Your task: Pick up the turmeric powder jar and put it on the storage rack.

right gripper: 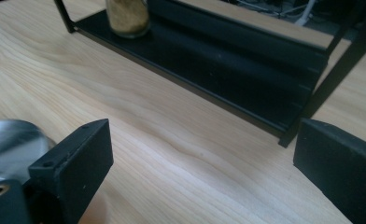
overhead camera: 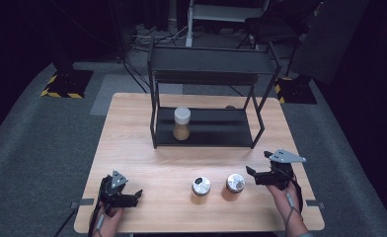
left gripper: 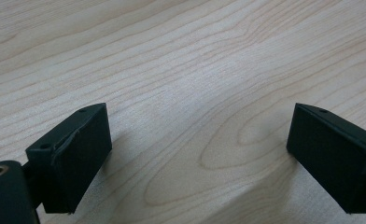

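Note:
Two small jars with silver lids stand near the table's front: one (overhead camera: 201,186) at the centre, the other (overhead camera: 235,183) just right of it. A taller jar (overhead camera: 181,123) with a white lid and brown contents stands on the lower shelf of a black metal rack (overhead camera: 209,132). My left gripper (overhead camera: 136,196) rests low at the front left, open, with bare wood between its jaws (left gripper: 197,135). My right gripper (overhead camera: 251,175) hovers just right of the right-hand jar, open and holding nothing (right gripper: 202,149). That jar's silver lid (right gripper: 8,140) shows beside its left jaw.
The wooden table (overhead camera: 132,148) has free room on both sides of the rack. The rack's upper shelf (overhead camera: 206,61) overhangs the lower one. Grey carpet surrounds the table, with stands, cables and chair legs beyond the far edge.

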